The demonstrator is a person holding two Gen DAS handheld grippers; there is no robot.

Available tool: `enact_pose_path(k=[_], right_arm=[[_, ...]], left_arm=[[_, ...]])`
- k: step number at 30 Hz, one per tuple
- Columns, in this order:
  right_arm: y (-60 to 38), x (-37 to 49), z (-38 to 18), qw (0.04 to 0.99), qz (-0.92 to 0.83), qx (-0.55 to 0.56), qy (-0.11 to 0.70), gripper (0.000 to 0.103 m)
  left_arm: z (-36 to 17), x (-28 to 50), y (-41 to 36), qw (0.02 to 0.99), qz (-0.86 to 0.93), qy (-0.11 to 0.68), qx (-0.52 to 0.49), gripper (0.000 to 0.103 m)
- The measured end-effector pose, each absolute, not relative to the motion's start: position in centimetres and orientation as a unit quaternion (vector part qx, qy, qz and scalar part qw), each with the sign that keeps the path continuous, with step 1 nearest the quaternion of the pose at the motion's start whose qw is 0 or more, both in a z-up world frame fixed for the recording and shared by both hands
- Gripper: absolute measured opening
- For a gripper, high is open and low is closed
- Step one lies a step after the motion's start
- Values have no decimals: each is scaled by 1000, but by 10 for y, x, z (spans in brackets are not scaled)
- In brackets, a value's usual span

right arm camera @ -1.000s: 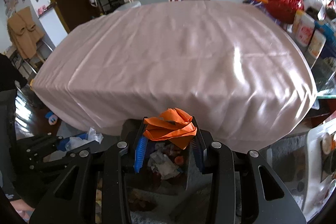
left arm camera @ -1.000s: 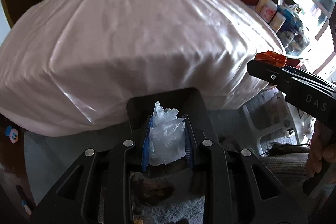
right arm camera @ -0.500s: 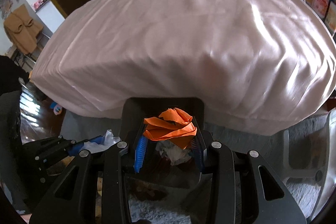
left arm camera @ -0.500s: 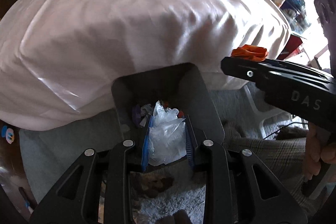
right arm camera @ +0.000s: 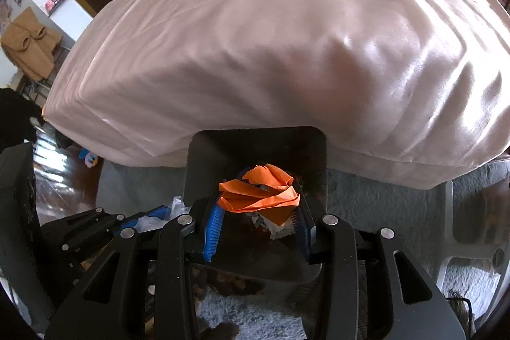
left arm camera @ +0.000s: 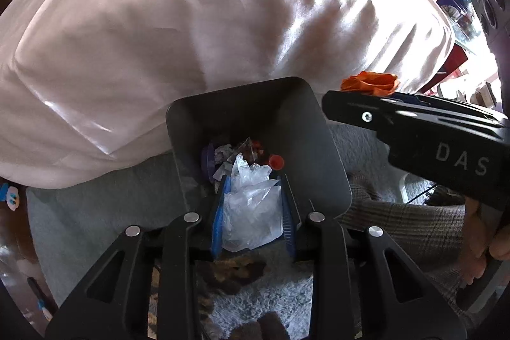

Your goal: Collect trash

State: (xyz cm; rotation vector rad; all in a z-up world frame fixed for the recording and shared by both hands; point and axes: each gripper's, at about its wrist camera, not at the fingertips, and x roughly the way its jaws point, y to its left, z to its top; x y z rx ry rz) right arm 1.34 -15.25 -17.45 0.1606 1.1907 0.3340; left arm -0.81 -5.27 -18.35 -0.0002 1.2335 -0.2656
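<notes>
Crumpled clear plastic wrap [left arm camera: 251, 206] sits between the blue-padded fingers [left arm camera: 217, 222] of the left gripper [left arm camera: 253, 219], whose jaws are opening, directly above the dark bin [left arm camera: 322, 148]. Orange paper [right arm camera: 261, 193] lies between the fingers of the right gripper [right arm camera: 256, 228], also opening, over the same bin. Mixed scraps and a red cap [left arm camera: 276, 162] lie inside. Behind the bin, a pink satin cloth [right arm camera: 271, 53] covers the worktop.
</notes>
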Motion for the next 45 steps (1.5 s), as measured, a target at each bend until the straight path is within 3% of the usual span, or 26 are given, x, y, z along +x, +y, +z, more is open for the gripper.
enact_pose_path(k=[13,15,20,23,36,45], right_arm=[[-161,18,-169,817,138,89,553,67],[-165,18,-164,822,132,94,545,82],[-175,14,-148,842,111,90,519,100],[-182,10,-134,856,106,91,498,99],[-203,-16,-82,895,100,113,421,100],[-188,-23,-64,922,86,38,376,100]], left_arm=[[-179,-7,-47,811,-112,574,6,61],[-174,-6,-45,817,-106,566,10,71],[-151,-8,-37,841,-92,532,23,87],[-135,-13,-35,856,-89,508,35,95],[-88,-26,-21,893,-70,444,18,95],[-71,-24,-11,906,-56,419,-7,95]])
